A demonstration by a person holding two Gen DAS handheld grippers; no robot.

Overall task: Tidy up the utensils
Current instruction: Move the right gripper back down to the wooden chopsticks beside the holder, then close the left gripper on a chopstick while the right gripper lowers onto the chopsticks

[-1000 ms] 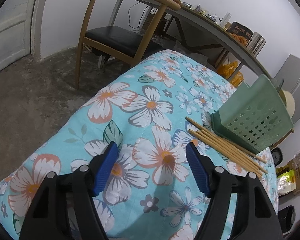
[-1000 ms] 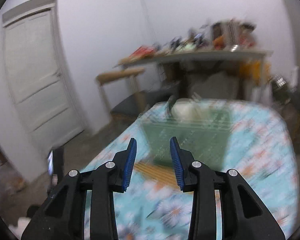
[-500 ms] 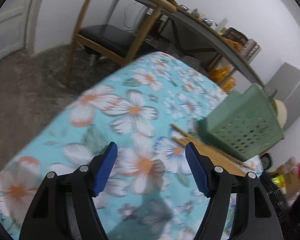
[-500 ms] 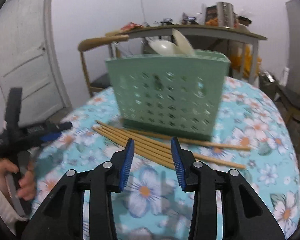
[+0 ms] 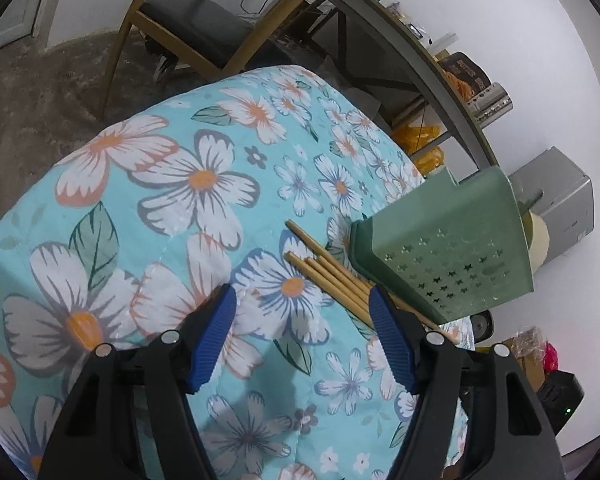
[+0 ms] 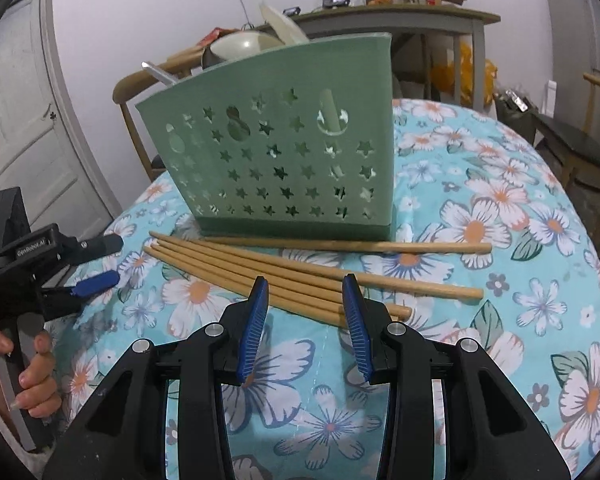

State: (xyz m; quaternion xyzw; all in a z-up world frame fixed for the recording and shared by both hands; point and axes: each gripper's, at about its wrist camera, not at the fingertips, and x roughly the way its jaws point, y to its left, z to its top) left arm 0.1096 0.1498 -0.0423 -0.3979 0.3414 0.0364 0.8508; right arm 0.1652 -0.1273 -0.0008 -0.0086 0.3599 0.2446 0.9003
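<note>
Several wooden chopsticks (image 6: 420, 285) lie side by side on the floral tablecloth (image 6: 500, 200), in front of a green star-punched utensil holder (image 6: 284, 160). A cream ladle (image 6: 240, 44) and a metal handle stick out of the holder. My right gripper (image 6: 305, 282) hovers just over the middle of the chopsticks, jaws apart and gripping nothing. My left gripper (image 5: 302, 294) is near the chopsticks' (image 5: 328, 276) left ends beside the holder (image 5: 452, 248). Its jaws are closing slightly, with only cloth between them. The right wrist view shows that left gripper (image 6: 108, 264) in a hand (image 6: 32, 380).
A wooden chair (image 5: 204, 32) stands beyond the table's far edge. A grey side table (image 6: 400, 20) against the wall carries clutter. A second chair (image 6: 580, 148) is at the right and a white door (image 6: 20, 120) at the left.
The right gripper has come down toward the table and now sits over the chopsticks. The left gripper has rolled and edged right, so the chopstick ends lie by its right finger.
</note>
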